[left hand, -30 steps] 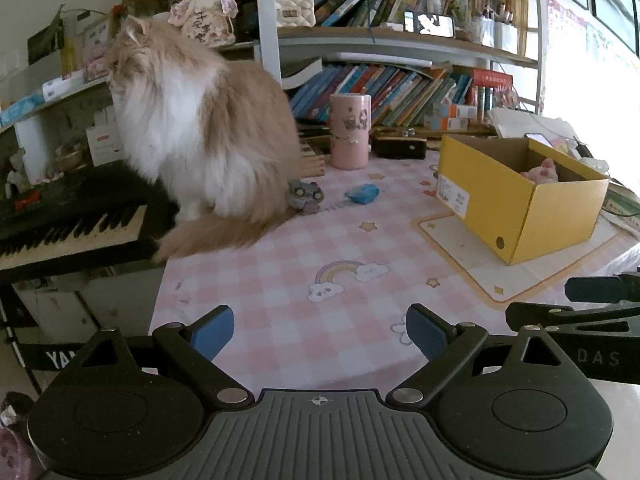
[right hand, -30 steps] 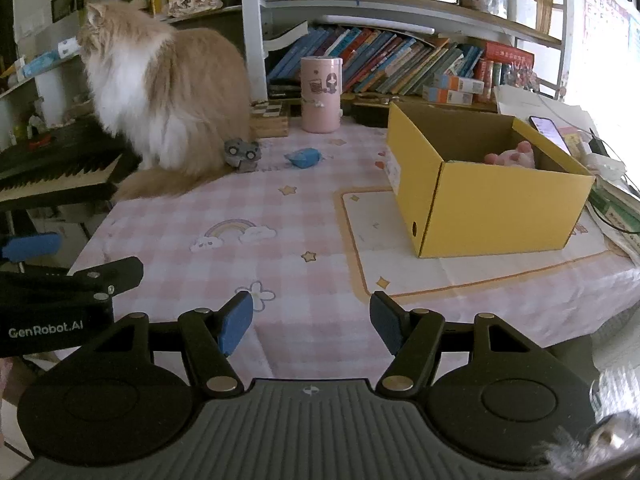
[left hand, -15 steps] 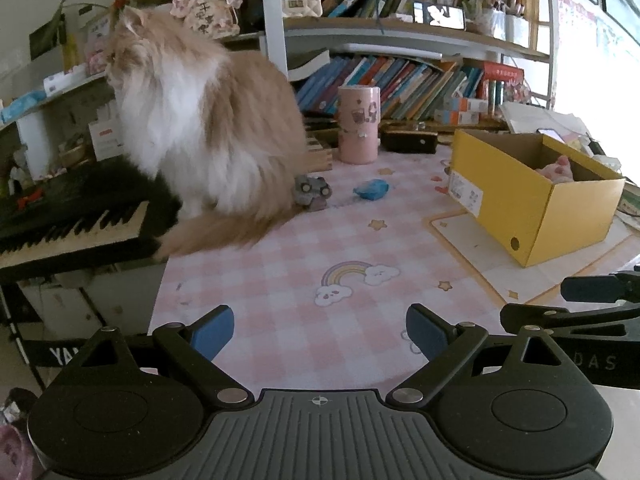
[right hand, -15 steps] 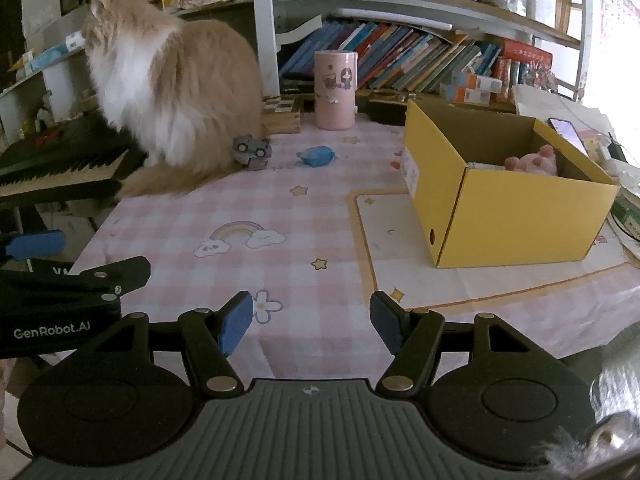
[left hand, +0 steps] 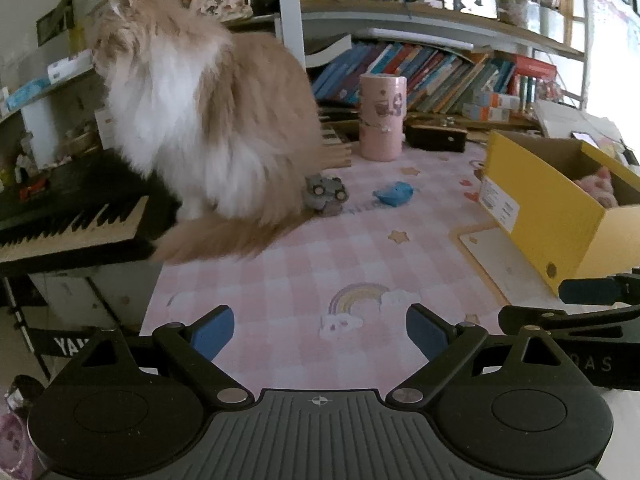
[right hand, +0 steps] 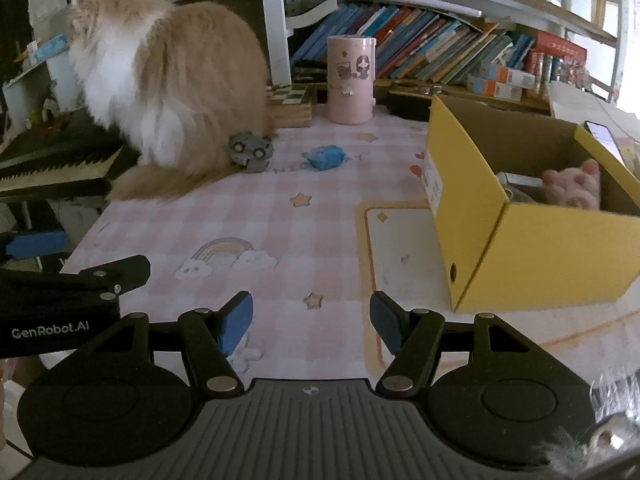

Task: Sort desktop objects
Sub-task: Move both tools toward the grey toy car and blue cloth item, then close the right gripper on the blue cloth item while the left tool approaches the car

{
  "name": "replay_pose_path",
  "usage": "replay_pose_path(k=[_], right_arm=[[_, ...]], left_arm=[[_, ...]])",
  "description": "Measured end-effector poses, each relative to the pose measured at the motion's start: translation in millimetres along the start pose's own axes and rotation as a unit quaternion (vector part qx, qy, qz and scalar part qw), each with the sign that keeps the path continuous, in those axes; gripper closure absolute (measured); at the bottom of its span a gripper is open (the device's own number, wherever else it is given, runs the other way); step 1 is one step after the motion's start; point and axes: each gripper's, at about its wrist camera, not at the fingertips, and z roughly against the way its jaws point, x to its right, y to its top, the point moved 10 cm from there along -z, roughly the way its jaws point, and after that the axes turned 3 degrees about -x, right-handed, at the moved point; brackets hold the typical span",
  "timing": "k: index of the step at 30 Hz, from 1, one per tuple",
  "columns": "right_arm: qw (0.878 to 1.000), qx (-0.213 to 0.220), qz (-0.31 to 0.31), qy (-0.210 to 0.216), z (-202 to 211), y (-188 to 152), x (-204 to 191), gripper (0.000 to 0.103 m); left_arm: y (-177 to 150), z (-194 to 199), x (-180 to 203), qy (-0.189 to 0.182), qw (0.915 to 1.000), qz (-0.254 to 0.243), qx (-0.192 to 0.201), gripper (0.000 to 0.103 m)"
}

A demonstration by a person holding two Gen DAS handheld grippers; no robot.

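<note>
Hovering side by side over the counter's near edge, both grippers tilt downward toward the pink checked cloth (right hand: 280, 208), each with jaws parted about halfway and nothing between the blue pads. The left gripper (left hand: 320, 334) hangs above a printed rainbow; the right gripper (right hand: 312, 322) hangs above a printed star, near the yellow cardboard box (right hand: 540, 256) on the counter's right side. A soft pink plush (right hand: 572, 188) lies inside the box. Toward the far edge lie a small grey toy car (right hand: 250, 150) and, just beside it, a blue wrapped-looking piece (right hand: 326, 157), with a pink cylinder (right hand: 350, 80) standing upright behind them. A fluffy cream-and-white cat (right hand: 168, 80) sits at the far left corner, touching the car.
</note>
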Motion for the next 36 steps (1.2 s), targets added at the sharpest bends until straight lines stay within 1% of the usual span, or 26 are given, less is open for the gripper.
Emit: replay_pose_path(k=[7, 14, 18, 21, 27, 36], right_arm=[[1.0, 0.001, 0.001, 0.015, -29, 32, 19, 0.039], [1.0, 0.0, 0.008, 0.028, -60, 63, 28, 0.039], [0.999, 0.004, 0.012, 0.035, -77, 81, 30, 0.039], [0.999, -0.002, 0.017, 0.034, -91, 93, 34, 0.039], [0.999, -0.022, 0.019, 0.033, -121, 110, 43, 0.039], [0.997, -0.053, 0.03, 0.041, -164, 122, 45, 0.039]], left_arm=[[30, -26, 6, 0.01, 0.9999, 0.01, 0.008, 0.008], [61, -49, 7, 0.021, 0.9995, 0.015, 0.019, 0.009], [74, -62, 7, 0.025, 0.9993, 0.017, 0.02, 0.009], [84, -72, 7, 0.027, 0.9992, 0.017, 0.022, 0.009], [95, -90, 6, 0.033, 0.9991, 0.021, 0.015, 0.009], [102, -113, 8, 0.043, 0.9988, 0.024, -0.001, 0.009]])
